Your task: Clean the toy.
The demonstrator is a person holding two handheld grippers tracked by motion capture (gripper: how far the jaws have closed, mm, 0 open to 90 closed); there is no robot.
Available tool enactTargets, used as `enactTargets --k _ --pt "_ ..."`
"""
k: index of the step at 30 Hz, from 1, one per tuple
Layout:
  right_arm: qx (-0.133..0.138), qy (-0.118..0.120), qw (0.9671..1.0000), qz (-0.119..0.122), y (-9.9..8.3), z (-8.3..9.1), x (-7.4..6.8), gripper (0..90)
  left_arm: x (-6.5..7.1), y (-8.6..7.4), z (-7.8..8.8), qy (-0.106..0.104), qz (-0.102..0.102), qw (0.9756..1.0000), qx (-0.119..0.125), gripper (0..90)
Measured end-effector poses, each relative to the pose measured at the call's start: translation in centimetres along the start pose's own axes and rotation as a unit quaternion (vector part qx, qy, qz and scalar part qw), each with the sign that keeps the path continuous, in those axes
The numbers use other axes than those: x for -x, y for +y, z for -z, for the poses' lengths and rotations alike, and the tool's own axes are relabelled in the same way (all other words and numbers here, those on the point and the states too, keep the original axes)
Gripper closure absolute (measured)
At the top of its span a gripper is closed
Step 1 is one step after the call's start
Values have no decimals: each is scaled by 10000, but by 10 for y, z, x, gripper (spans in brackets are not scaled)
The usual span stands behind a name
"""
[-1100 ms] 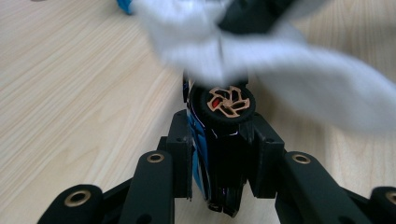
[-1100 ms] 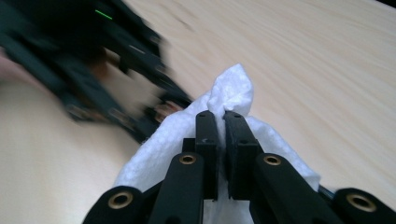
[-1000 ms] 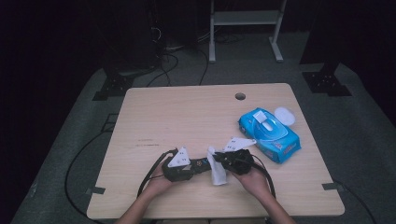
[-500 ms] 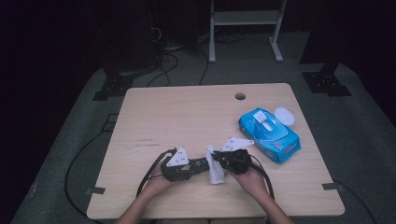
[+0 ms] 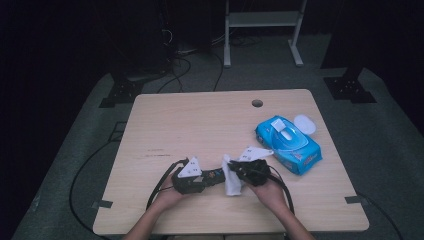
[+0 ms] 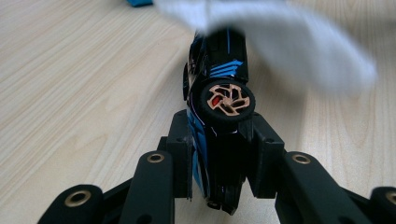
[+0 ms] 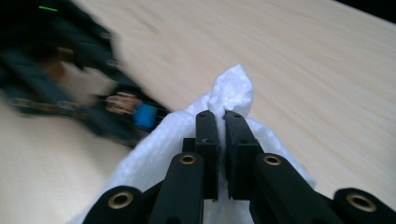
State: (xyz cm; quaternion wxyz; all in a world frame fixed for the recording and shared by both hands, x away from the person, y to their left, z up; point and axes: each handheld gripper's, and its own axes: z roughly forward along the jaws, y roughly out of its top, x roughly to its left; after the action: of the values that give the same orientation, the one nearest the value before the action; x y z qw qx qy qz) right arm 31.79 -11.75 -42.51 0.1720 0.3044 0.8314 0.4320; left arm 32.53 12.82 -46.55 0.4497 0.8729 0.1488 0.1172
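Note:
A black toy car (image 6: 219, 93) with blue stripes and a bronze wheel lies on its side between the jaws of my left gripper (image 6: 219, 135), which is shut on it. In the high view the left gripper (image 5: 209, 178) holds the car (image 5: 216, 176) near the table's front edge, pointing right. My right gripper (image 7: 222, 116) is shut on a bunched white wipe (image 7: 233, 88). The wipe (image 5: 232, 182) hangs against the car's far end, where the right gripper (image 5: 236, 171) meets it. The wipe (image 6: 280, 37) is a blur over the car's front.
A blue pack of wipes (image 5: 287, 145) lies at the right of the wooden table (image 5: 200, 125), its white lid (image 5: 304, 124) flipped open beside it. A cable hole (image 5: 257, 103) sits near the far edge. Cables trail from both grippers off the front edge.
The right gripper and its wipe have shifted slightly to the left against the car. The left gripper and the car have stayed in place.

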Motion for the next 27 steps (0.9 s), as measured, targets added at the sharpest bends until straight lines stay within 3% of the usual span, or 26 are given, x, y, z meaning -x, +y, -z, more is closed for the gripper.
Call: enactTargets --k 3,6,12,17,19,21,23,24,27 --pt "33 -158 9996 -239 -5 7 14 847 0 0 0 -3 20 10000 8 670" --pt "42 -197 9995 -237 -6 6 14 847 -1 -1 1 -23 11 10000 -4 670" --pt "187 138 9995 -209 -9 5 11 846 -3 -2 3 -19 11 10000 -43 670" --pt "149 -59 9988 -469 -12 10 23 847 -3 -1 2 25 -33 10000 -88 675" --pt "171 -81 9989 -438 -11 9 20 847 -3 -1 2 26 -17 10000 -79 674" --pt "225 122 9988 -421 -9 4 12 846 -3 -2 1 16 -1 10000 -64 674" --pt "232 242 9992 -229 -6 -2 3 846 -3 -1 1 20 -18 10000 -68 675" --pt "215 193 9995 -118 -5 -2 0 846 -3 -1 1 19 -25 10000 -70 675" --pt "189 108 9996 -181 -7 4 10 847 -3 -2 2 18 -13 10000 -68 677"
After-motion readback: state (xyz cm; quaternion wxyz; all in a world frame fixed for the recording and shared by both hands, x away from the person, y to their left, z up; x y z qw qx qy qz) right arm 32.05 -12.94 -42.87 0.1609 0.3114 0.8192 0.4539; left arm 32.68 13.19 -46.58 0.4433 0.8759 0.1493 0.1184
